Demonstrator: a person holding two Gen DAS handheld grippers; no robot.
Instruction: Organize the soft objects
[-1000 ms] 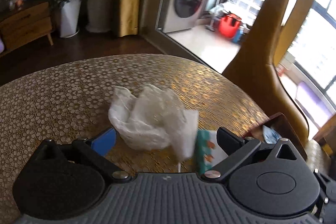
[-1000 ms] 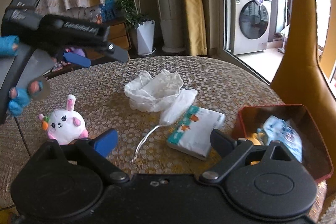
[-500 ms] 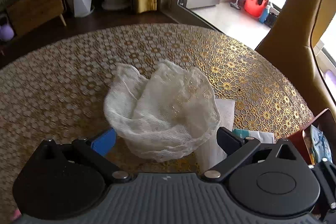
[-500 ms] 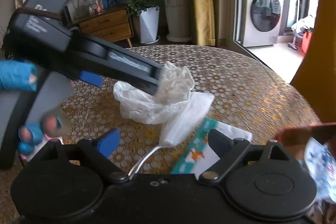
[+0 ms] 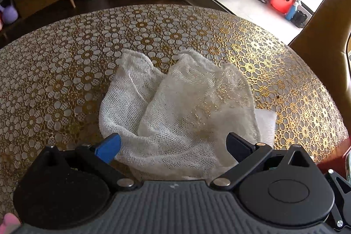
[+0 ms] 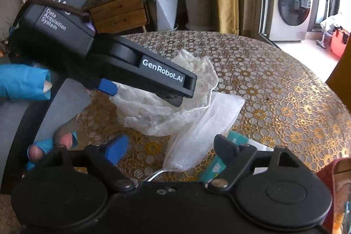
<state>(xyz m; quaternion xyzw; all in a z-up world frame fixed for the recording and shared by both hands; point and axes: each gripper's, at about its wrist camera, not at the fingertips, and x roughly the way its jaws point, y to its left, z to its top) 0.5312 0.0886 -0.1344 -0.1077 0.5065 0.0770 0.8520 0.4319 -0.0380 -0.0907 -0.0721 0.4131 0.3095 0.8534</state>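
Left gripper [image 5: 173, 144] spread wide around white cloth [image 5: 175, 106]. Right gripper [image 6: 166, 147] spread too, holds nothing. Best: push deeper, pinch thick bunch, lift slow.

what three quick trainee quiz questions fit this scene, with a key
1. True or false: the left gripper has its fingers spread either side of the crumpled white gauze cloth.
2. Which lies under the near edge of that cloth, seen from the right wrist: A a flat white mesh pouch, B a metal spoon, C a glass cup?
3. Fill in: the round table wears a ____-patterned lace cover.

Key: 1 true; 2 A; 3 gold
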